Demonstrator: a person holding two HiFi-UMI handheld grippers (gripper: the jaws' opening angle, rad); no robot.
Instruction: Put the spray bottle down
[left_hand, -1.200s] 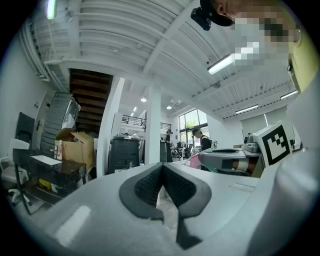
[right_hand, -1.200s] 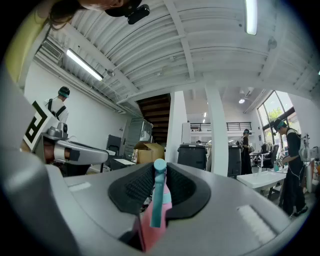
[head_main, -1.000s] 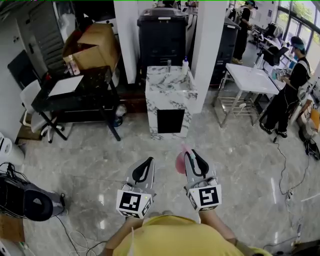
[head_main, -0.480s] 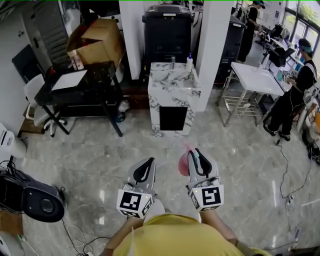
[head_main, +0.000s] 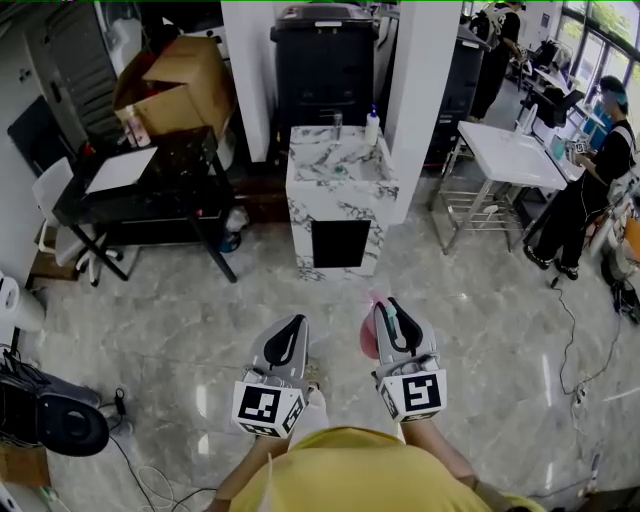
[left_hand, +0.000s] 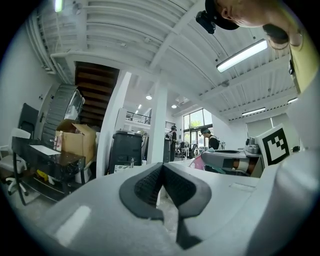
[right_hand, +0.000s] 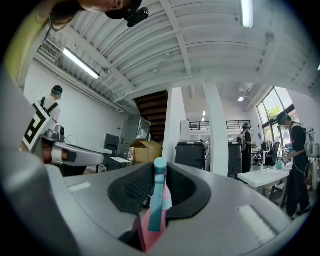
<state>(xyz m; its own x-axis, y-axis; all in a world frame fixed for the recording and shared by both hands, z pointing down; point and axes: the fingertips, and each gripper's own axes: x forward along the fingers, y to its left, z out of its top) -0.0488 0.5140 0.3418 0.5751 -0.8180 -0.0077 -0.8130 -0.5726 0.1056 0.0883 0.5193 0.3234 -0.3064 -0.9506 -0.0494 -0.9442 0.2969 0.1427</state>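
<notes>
Head view: my right gripper (head_main: 391, 313), clamped on the pink spray bottle (head_main: 363, 334), hides most of it; my left gripper (head_main: 296, 323) is pressed together; I can read no print.

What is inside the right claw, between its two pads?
A pink spray bottle with a teal head, pinched by the right claw. The claw covers most of its body, so its fill is unseen.

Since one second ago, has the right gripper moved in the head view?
Yes, slightly. The right gripper, shut on the pink spray bottle, has come forward toward the marble cabinet: the gap between them is a little narrower.
</notes>
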